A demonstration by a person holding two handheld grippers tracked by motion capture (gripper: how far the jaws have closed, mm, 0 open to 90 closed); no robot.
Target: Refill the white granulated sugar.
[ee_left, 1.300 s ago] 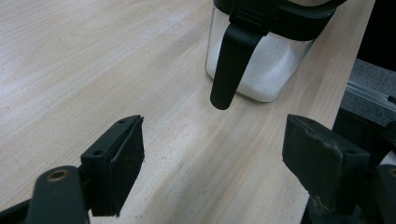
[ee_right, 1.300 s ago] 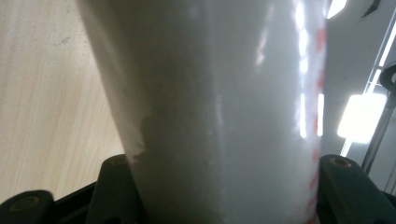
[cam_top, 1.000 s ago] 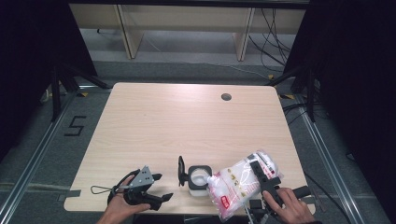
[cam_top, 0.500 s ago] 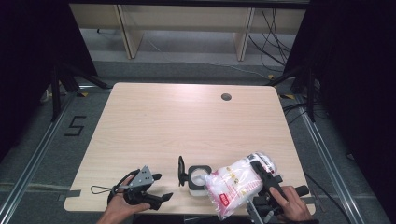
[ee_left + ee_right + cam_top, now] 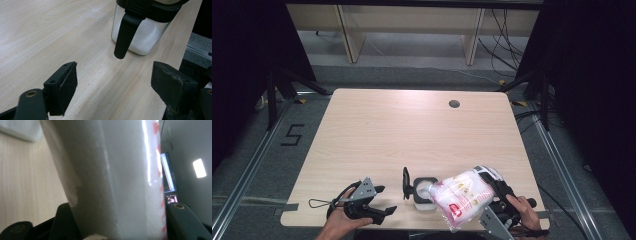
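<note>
A: Your right hand-held gripper (image 5: 492,200) clamps one white bag (image 5: 462,196) with red print, tipped over one clear jar (image 5: 422,192) near the worktop's (image 5: 412,130) front edge. In the right gripper view the bag (image 5: 112,180) sits squeezed between both jaws.

B: And your left?

A: Your left hand-held gripper (image 5: 379,202) rests at the front edge, jaws wide apart with nothing between them, just left of the jar. In the left gripper view the jar (image 5: 142,37) holds white grains, and its black latch (image 5: 126,35) hangs down the near side, facing your jaws.

B: What stands in your way?

A: The jar's open black lid (image 5: 405,183) stands upright between your left gripper and the jar. One round hole (image 5: 454,104) lies well off, near the far edge. The bare wood beyond the jar is all open; the bag overhangs the front-right edge.
</note>
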